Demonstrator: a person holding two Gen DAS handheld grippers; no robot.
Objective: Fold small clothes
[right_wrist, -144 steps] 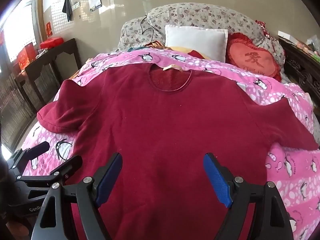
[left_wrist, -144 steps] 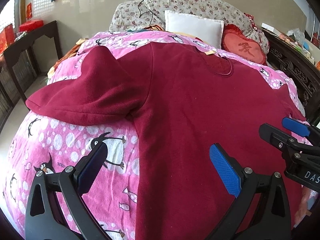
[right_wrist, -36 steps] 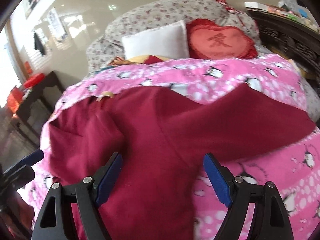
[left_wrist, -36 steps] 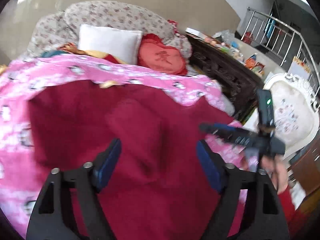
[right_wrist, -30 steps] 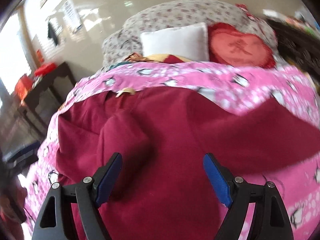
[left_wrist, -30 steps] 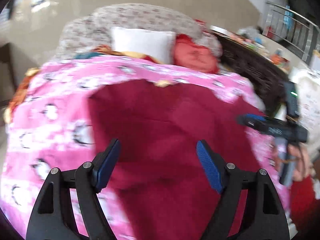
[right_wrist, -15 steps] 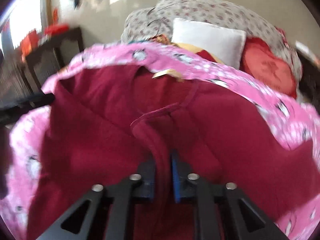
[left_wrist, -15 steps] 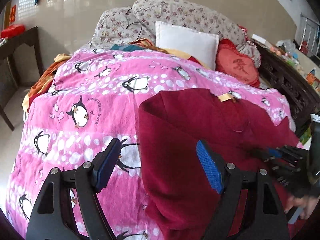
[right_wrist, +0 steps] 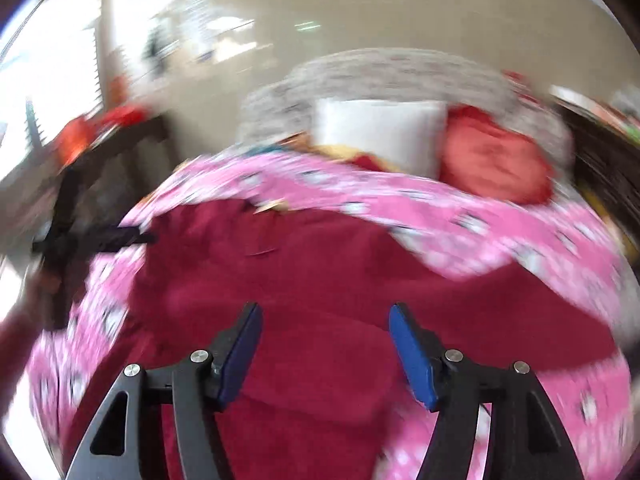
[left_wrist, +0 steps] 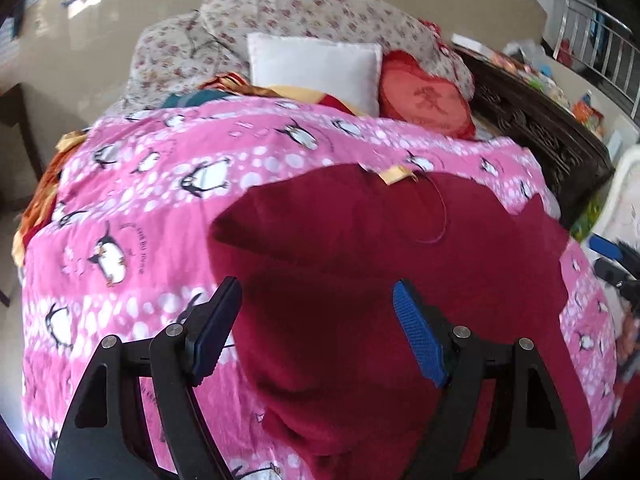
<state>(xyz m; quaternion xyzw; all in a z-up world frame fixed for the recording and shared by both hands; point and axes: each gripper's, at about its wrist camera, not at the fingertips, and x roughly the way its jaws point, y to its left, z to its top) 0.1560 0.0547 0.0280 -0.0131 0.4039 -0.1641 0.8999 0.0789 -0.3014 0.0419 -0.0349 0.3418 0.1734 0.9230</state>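
A dark red long-sleeved top (left_wrist: 380, 248) lies on a pink penguin blanket (left_wrist: 132, 216) on the bed, its left side folded over onto the body. My left gripper (left_wrist: 316, 328) is open and empty, held above the top's left folded edge. My right gripper (right_wrist: 324, 348) is open and empty over the top (right_wrist: 320, 280); that view is blurred by motion. The right sleeve (right_wrist: 540, 312) stretches out to the right. The right gripper's tip shows at the left wrist view's right edge (left_wrist: 612, 256).
A white pillow (left_wrist: 316, 64), a red heart cushion (left_wrist: 424, 100) and a floral pillow (left_wrist: 320, 16) lie at the bed's head. A dark carved bed frame (left_wrist: 540, 124) runs along the right. A dark side table (right_wrist: 100, 148) stands at the left.
My right gripper was shut on a fold of the top half a second ago; it is now open and off the cloth. The left gripper stayed open and shifted right over the top.
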